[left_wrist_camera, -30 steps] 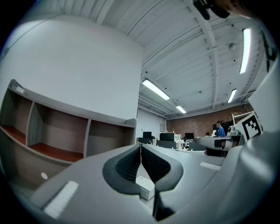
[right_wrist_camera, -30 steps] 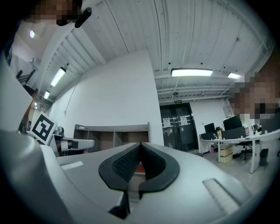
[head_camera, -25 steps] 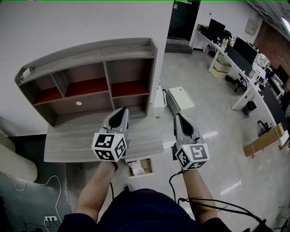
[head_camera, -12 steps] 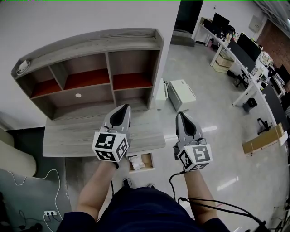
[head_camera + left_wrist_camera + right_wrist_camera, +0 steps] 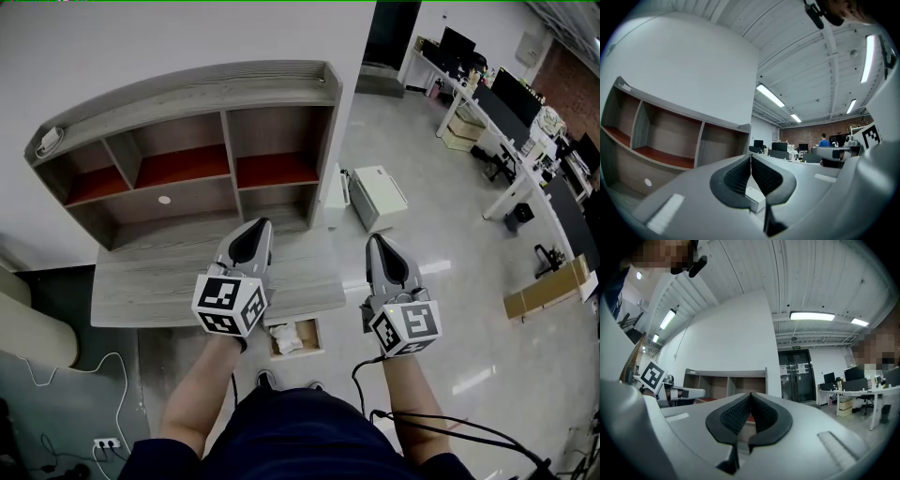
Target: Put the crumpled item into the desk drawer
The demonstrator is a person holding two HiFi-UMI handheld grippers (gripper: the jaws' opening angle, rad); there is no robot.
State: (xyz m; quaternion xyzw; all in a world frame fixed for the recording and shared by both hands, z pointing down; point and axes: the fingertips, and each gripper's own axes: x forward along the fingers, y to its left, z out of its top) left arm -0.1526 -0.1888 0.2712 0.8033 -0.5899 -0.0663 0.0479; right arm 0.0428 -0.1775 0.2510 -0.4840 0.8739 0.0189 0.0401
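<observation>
Looking steeply down now: holding 2 hand-held grippers out in front, side by side and well apart. Holding the left hand-held gripper (image 5: 256, 228) over the front of the grey wood-grain surface (image 5: 150, 281), with its jaws pressed together tip to tip and nothing pinched between them. Carrying the right hand-held gripper (image 5: 376, 242) off the right-hand end of that surface, above the glossy floor (image 5: 441, 234), with jaws likewise closed on nothing.

Spotting the crumpled item (image 5: 285, 340) — white, bunched up — lying inside the open drawer (image 5: 317, 337), just under the front edge of the surface and between the 2 forearms. Holding both hand-held grippers apart from it.

Sighting along the shut left jaws toward a hutch (image 5: 187, 94) standing at the back of the surface, with 3 cubbies floored in red. Noting a white box (image 5: 378, 195) sitting on the floor near the hutch's right side. Catching rows of office desks (image 5: 497, 122) with dark monitors — well off to the right.
</observation>
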